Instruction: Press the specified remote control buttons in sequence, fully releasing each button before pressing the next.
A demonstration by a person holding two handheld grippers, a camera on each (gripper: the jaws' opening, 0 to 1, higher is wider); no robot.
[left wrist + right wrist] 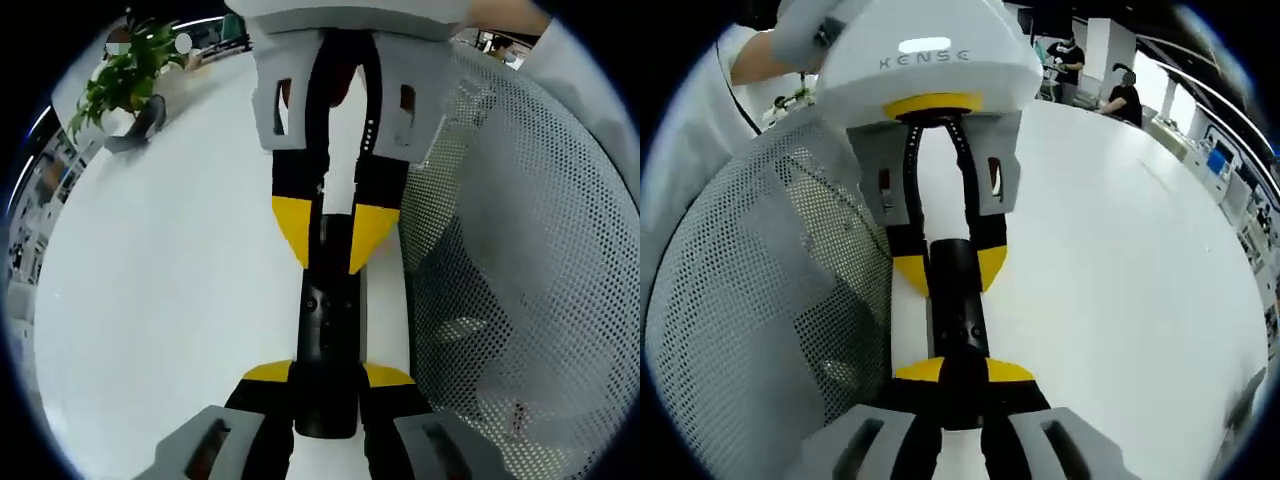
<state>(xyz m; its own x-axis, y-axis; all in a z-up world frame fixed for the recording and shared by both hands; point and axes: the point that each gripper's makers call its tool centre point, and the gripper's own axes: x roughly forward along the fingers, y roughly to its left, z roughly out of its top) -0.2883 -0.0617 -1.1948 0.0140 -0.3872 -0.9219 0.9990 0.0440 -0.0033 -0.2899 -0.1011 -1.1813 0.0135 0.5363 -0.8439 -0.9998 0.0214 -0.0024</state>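
A slim black remote control (328, 320) with small buttons runs lengthwise between the two grippers over the white table (180, 300). My left gripper (328, 375) is shut on its near end in the left gripper view, yellow fingertips on both sides. My right gripper (332, 235) comes in from the top and clamps the far end. In the right gripper view the same remote (958, 300) is held by my right gripper (963, 372) at the bottom and by my left gripper (950, 268) above. Whether the remote rests on the table is unclear.
A white perforated mesh basket (520, 260) stands close beside the remote, also seen as the basket (750, 300). A potted plant (125, 75) sits at the table's far side. Open white tabletop (1120, 260) stretches away from the basket. People (1125, 95) stand in the background.
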